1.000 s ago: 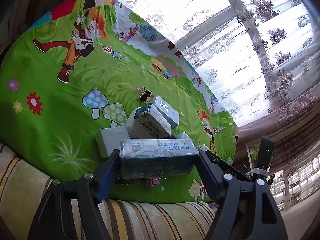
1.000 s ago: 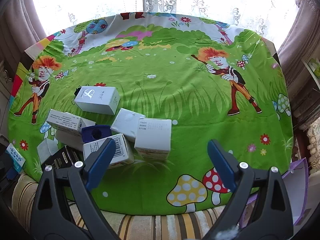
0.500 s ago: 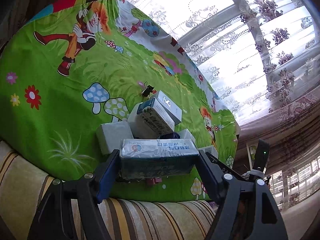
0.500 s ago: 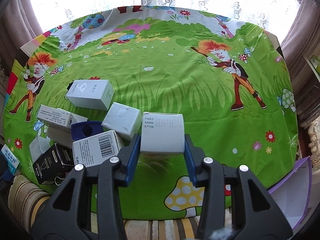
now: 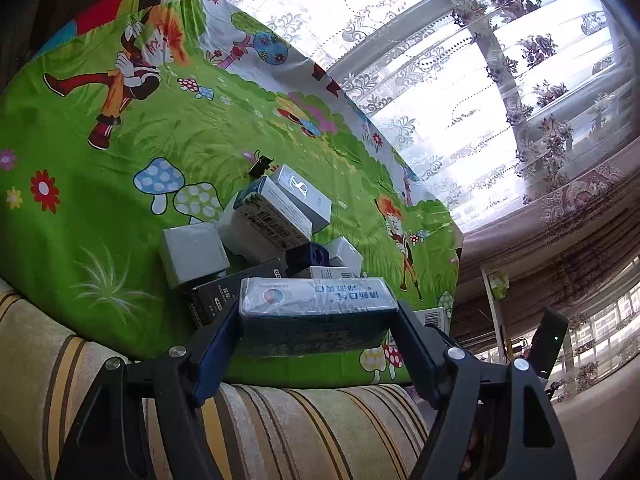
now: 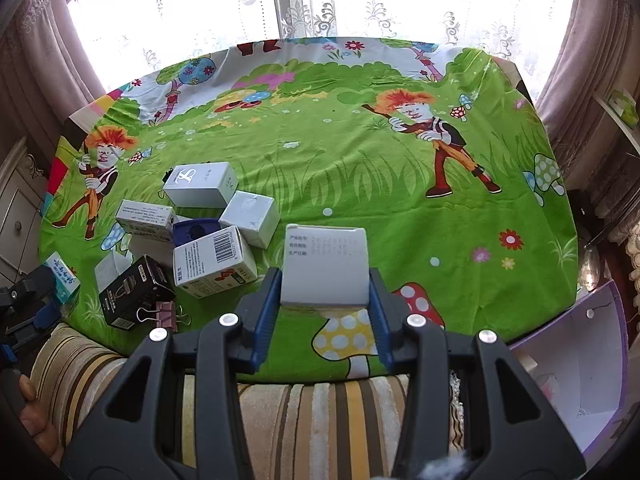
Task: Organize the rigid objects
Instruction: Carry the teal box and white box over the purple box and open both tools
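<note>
My right gripper (image 6: 324,280) is shut on a white box with printed dates (image 6: 325,260) and holds it just above the green cartoon tablecloth (image 6: 360,168), right of the pile. The pile holds a barcode box (image 6: 214,262), a white logo box (image 6: 200,184), a black box (image 6: 134,294) and a blue piece (image 6: 196,230). My left gripper (image 5: 318,316) is shut on a long blue-green box (image 5: 316,300) lengthwise, near the table's front edge, in front of the same pile (image 5: 264,220). That box (image 6: 62,276) also shows at the far left of the right wrist view.
A pink binder clip (image 6: 164,314) lies by the black box and a black clip (image 5: 258,168) behind the pile. A striped cushion (image 6: 320,412) borders the front edge. A white carton with purple edges (image 6: 580,360) stands open at the lower right. Lace curtains hang behind.
My right gripper closed on the white box beside the pile and carried it a little to the right, away from the other boxes. The left gripper kept its hold and stayed put.
</note>
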A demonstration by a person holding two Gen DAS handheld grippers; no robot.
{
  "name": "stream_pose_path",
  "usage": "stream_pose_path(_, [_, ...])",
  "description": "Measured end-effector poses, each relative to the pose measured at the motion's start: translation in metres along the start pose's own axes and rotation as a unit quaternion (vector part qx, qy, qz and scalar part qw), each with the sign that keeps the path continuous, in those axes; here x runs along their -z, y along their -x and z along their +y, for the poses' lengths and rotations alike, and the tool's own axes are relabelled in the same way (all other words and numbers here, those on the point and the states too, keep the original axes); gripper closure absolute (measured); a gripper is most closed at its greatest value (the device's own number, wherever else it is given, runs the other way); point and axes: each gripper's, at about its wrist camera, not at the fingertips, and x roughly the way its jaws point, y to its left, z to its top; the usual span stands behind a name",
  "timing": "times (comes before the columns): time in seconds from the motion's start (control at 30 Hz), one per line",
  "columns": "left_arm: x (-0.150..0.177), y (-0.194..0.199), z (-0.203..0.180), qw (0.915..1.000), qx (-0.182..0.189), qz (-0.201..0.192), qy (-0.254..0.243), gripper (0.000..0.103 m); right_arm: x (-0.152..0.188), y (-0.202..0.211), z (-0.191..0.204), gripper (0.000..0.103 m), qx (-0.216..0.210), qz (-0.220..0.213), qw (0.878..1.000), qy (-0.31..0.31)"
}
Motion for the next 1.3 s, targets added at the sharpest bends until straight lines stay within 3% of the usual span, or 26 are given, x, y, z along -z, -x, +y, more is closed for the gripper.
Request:
stream_pose_path(0.37, [0.031,-0.012,-0.054,0.9966,0.029,0.057,-0.052,0.028,0.033,0.053,-0.046,0.057,0.0,-0.018,0.999,-0.029])
stream_pose_path(0.63, [0.066,-0.03,-0.1,0.9875,0.055,0.108,-0.1,0.028,0.057,0.094,-0.097,0.057,0.035,-0.035,0.997,-0.057])
stream_pose_path(0.97, [0.123,-0.063,-0.17,0.9621,0.091,0.185,-0.178,0.028,0.092,0.124,-0.161,0.057,0.093,-0.034,0.99,-0.104])
stream_pose_path(1.3, [0.17,-0.087,-0.213,0.9333,0.109,0.245,-0.238,0.028,0.108,0.135,-0.196,0.057,0.132,-0.038,0.982,-0.133])
